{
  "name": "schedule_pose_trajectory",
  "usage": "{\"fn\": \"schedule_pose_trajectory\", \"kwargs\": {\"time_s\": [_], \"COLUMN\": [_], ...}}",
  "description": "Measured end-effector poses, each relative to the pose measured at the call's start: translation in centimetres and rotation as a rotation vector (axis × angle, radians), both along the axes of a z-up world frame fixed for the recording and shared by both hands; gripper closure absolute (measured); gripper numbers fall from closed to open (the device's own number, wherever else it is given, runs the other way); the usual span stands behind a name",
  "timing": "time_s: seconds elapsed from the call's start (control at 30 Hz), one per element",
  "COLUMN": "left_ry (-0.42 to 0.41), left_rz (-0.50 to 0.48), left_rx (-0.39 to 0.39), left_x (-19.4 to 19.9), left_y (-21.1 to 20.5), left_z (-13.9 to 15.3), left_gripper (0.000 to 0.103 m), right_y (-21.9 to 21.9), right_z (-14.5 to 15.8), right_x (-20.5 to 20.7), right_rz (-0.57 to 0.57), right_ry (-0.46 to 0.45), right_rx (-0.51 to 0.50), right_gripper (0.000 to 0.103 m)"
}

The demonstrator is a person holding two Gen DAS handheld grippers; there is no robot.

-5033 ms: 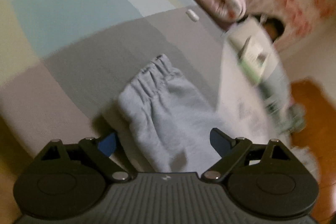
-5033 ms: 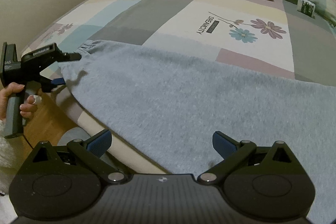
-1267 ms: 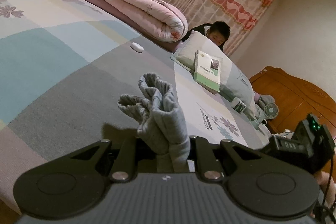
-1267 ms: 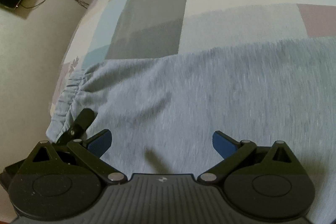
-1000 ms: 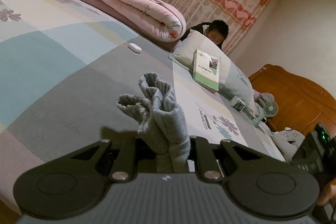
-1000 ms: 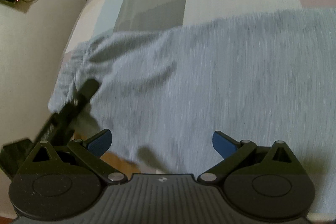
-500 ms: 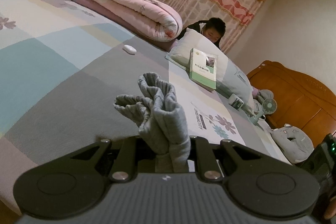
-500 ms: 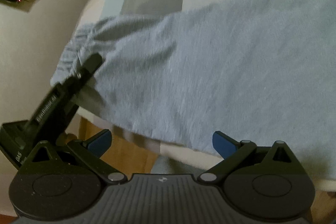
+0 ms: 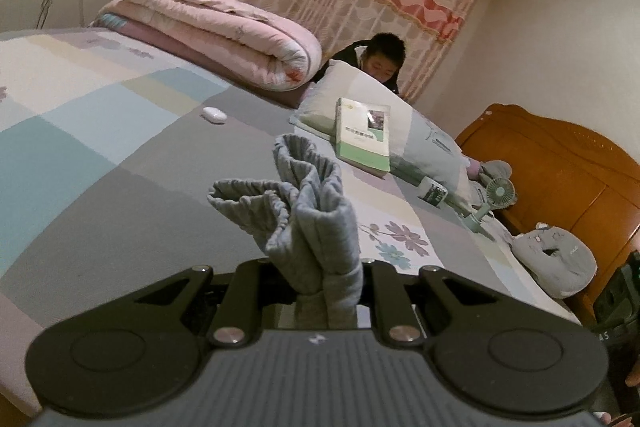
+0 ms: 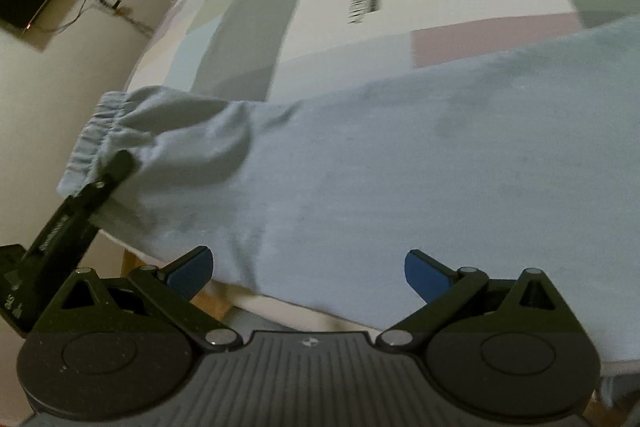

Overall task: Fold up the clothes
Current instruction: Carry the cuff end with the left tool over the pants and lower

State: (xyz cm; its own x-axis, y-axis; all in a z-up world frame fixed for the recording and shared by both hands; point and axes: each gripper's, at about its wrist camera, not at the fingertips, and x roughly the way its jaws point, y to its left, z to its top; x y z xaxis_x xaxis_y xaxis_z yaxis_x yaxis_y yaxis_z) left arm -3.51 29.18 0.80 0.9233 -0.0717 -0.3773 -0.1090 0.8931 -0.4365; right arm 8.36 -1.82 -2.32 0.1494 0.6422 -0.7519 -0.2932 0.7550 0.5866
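Grey sweatpants [image 10: 400,163] lie spread across the bed, reaching its front edge. My left gripper [image 9: 326,291] is shut on the bunched elastic cuff [image 9: 308,203] of the pants, which sticks up between its fingers. In the right wrist view the left gripper [image 10: 116,167] pinches that cuff at the left end of the garment. My right gripper [image 10: 308,267] is open and empty, its blue pads over the front edge of the pants near the bed's edge.
The bed has a patchwork sheet [image 9: 100,131]. A folded pink quilt [image 9: 224,39], a pillow with a green book [image 9: 362,133], a small white object [image 9: 214,115], a fan [image 9: 498,193] and a grey cushion [image 9: 556,263] lie at the far side. A person [image 9: 382,59] sits behind the pillow. Wooden headboard [image 9: 560,167] at right.
My left gripper closed on the cuff several seconds ago and keeps holding it, lifted slightly. My right gripper has shifted along the front edge of the pants and stays open.
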Motion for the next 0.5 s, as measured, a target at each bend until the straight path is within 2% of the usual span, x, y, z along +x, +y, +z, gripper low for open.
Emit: {"fn": "schedule_pose_trajectory", "kwargs": {"time_s": [0.23,0.5], "left_ry": [0.005,0.009], "left_rz": [-0.013,-0.045], "left_rx": [0.047,0.104], "left_x": [0.6,1.2], "left_y": [-3.2,-7.5], "left_z": [1.7,3.2], "left_gripper": [0.089,0.089], "right_y": [-5.3,-9.5], "right_z": [-0.1,0.5], "right_x": [-0.4,-1.3], "right_rz": [-0.061,-0.071], "right_ry": [-0.017,-0.04], "right_rx": [0.014,0.067], "right_gripper": [0.0,0.0]}}
